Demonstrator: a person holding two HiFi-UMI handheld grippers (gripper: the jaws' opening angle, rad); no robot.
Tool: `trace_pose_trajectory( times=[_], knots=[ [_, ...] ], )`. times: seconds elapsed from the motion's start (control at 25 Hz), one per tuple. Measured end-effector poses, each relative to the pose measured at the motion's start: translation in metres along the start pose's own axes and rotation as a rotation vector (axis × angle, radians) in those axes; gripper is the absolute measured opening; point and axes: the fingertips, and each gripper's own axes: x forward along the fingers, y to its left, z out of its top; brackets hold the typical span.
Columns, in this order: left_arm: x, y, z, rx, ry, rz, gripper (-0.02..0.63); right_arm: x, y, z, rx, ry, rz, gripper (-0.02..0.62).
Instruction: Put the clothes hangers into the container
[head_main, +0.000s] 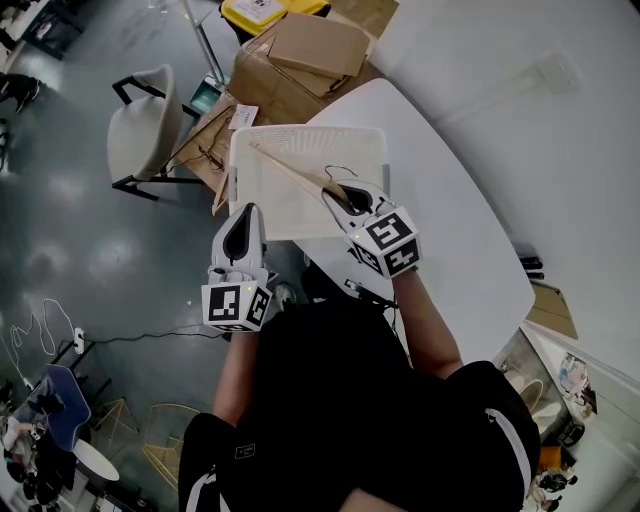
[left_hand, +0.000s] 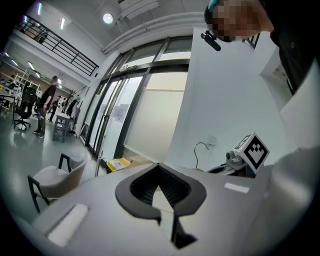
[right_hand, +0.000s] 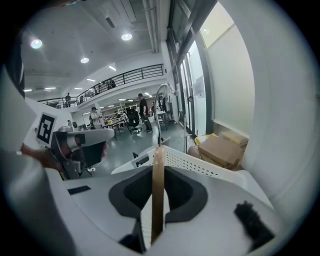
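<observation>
Big open hall, glossy grey floor (head_main: 90, 250), white rounded tabletop (head_main: 450, 200) with a white perforated plastic container (head_main: 310, 131) at its near end; cardboard boxes (head_main: 310, 50) and a padded chair (head_main: 145, 125) behind. Step in hand: placing. Right tongs (head_main: 335, 190) clamped narrow on a wooden clothes hanger (head_main: 290, 172), thin flat light-brown bar, standing edge-on between the pads in the right gripper view. The hanger's long arm runs diagonally over the container's open top toward the far-left corner, and the wire hook (head_main: 340, 170), thin curved metal, sits near the tongs. Can't tell if the far end already touches the bottom. Left tongs (head_main: 243, 215) hang over the container's near-left rim with a narrow gap between the pads, holding nothing. Container walls are a stiff mesh of small holes, with a smooth rim. Next move probably: lower the hanger flat inside the walls, keep the hook clear of the rim and holes, then let go.
</observation>
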Motion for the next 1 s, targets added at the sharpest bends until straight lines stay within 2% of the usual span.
trace_pose_trajectory(
  times=[0.56,1.0],
  knots=[
    [0.002,0.003,-0.003,-0.004,0.016,0.004,0.003,0.025,-0.008,-0.009,0.004,0.095,0.000,0.063],
    [0.005,0.003,-0.007,-0.004,0.032,0.002,0.003,0.051,-0.015,-0.022,-0.030,0.210,-0.009,0.063]
  ],
)
